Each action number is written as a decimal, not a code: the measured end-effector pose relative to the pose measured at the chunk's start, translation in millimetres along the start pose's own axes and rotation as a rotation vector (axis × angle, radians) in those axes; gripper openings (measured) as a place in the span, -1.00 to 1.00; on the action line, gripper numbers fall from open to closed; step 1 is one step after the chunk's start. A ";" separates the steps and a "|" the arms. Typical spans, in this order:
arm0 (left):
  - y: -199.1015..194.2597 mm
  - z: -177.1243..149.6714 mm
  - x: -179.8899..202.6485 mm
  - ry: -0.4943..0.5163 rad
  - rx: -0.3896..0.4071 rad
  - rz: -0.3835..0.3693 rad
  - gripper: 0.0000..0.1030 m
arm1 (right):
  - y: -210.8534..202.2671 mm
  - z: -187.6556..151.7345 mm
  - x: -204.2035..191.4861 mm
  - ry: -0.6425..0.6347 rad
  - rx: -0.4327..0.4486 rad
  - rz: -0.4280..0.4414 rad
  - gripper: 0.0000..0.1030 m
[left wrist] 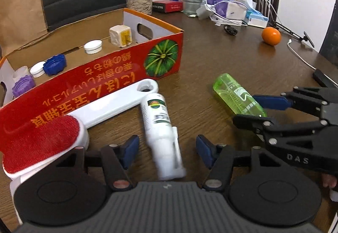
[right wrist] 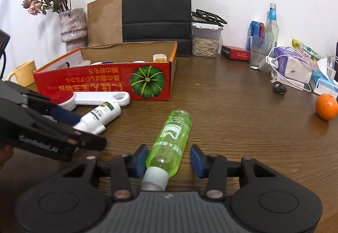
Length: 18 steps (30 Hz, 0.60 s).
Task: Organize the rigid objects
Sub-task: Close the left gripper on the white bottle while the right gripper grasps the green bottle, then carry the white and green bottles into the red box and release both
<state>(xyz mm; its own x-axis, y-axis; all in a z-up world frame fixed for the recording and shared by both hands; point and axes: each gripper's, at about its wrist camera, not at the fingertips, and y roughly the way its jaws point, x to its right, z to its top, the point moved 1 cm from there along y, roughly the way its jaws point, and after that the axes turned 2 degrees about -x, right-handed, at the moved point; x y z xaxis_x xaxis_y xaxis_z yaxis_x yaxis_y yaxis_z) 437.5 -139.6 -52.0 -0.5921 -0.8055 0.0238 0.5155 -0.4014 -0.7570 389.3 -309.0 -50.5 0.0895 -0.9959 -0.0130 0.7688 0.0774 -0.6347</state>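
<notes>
A white spray bottle (left wrist: 157, 114) lies on the brown table between the fingers of my left gripper (left wrist: 166, 148), which is open with a gap on each side. A green bottle (right wrist: 174, 135) with a white cap lies between the fingers of my right gripper (right wrist: 169, 158); its left pad is close to the bottle and the right pad stands clear, so it is open. A red cardboard box (left wrist: 118, 68) with a pumpkin picture holds several bottle caps and a white plug cube (left wrist: 120, 36). Against the box's front lies a white lint brush (left wrist: 114, 104) with a red pad.
An orange (right wrist: 326, 106) sits at the right. Along the back stand paper bags (right wrist: 156, 4), a vase (right wrist: 72, 26), a seed container (right wrist: 205, 40), a can, a glass bottle (right wrist: 271, 28), a red packet and a pile of cables and chargers (right wrist: 293, 66). A yellow mug (right wrist: 24, 72) is left of the box.
</notes>
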 end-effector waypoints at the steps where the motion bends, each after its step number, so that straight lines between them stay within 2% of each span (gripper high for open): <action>1: 0.5 0.9 0.4 -0.002 -0.002 -0.006 0.21 | 0.1 0.1 1.4 -0.002 -0.002 0.002 -0.18; 3: 3.8 5.1 -0.8 -0.032 0.007 0.027 0.26 | 1.4 0.7 3.7 -0.001 -0.005 0.014 -0.18; 4: 6.3 7.1 -3.8 -0.064 0.017 0.057 0.38 | 2.0 1.1 3.8 -0.003 -0.004 0.015 -0.18; 5: 5.7 8.1 -5.0 -0.091 0.026 0.072 0.41 | 2.9 2.0 3.7 -0.009 -0.001 0.012 -0.18; 7: 9.9 12.9 -7.3 -0.127 0.043 0.052 0.39 | 6.0 4.4 2.3 -0.019 -0.002 0.005 -0.18; 9: 13.0 15.0 -7.3 -0.162 0.051 0.072 0.06 | 9.1 6.0 2.5 -0.020 -0.008 0.003 -0.18; 10: 13.6 16.1 -6.0 -0.165 0.056 0.092 -0.27 | 10.2 6.5 2.7 -0.019 -0.010 0.000 -0.19; 11: 14.6 17.7 -5.2 -0.172 0.057 0.096 -0.44 | 11.2 7.4 2.9 -0.018 -0.010 -0.003 -0.19; 13: 13.8 18.9 -5.9 -0.209 0.059 0.091 -0.45 | 14.9 10.6 2.8 -0.021 -0.013 -0.012 -0.20; 15: 12.3 17.4 -4.8 -0.233 0.063 0.098 -0.46 | 24.4 15.8 4.2 -0.022 -0.029 -0.015 -0.38; 18: -2.9 8.6 4.5 -0.245 0.086 0.125 -0.46 | 24.4 17.7 2.5 -0.022 -0.021 0.003 -0.41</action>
<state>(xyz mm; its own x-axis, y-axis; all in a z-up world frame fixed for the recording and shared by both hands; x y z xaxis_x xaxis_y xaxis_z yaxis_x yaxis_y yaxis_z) 438.7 -145.8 -44.1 -0.3587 -0.9282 0.0990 0.6318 -0.3195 -0.7063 419.5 -308.7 -52.3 0.1061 -0.9944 0.0020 0.7552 0.0793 -0.6506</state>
